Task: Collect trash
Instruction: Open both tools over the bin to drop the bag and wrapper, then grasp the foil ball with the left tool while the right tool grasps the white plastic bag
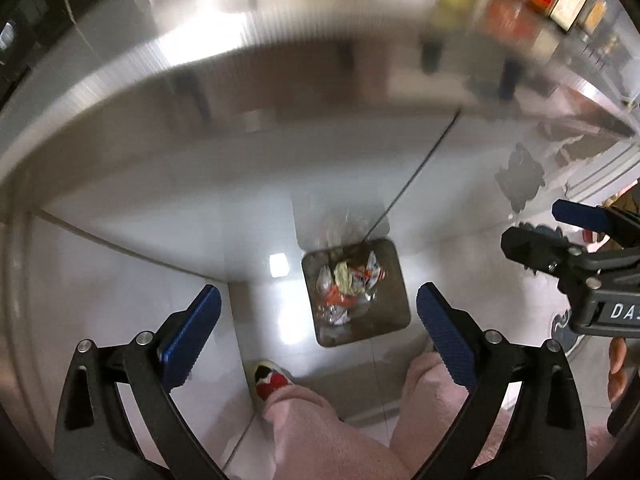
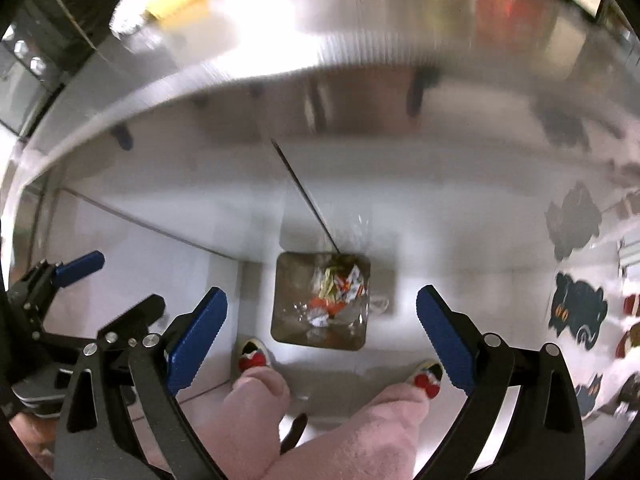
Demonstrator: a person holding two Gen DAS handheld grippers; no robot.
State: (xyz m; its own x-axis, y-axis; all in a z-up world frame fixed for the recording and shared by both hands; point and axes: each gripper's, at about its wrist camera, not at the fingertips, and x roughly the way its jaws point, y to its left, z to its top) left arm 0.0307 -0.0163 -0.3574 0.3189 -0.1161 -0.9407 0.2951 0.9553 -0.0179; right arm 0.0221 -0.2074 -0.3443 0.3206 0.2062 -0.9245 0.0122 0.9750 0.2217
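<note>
The trash (image 1: pixel 347 284) lies inside the small square bin (image 1: pixel 394 280) on the floor: crumpled wrappers in white, orange and yellowish colours, with some clear plastic. The bin stands just in front of the person's feet, in slippers (image 2: pixel 253 354) with red bows, and a thin dark stick or wire leans from its far rim up toward the metal bench (image 1: pixel 132 80).

Both tools hang above the bin and look down into it. The left hand-held gripper (image 1: pixel 318 336) has its jaws spread wide with nothing between them, and the right hand-held gripper (image 2: pixel 322 336) is the same, released and empty.

I judge that the dropping step is finished for this piece. The next move probably calls for lifting both tools back to the bench top, which is blurred here, and finding another piece of trash there.
</note>
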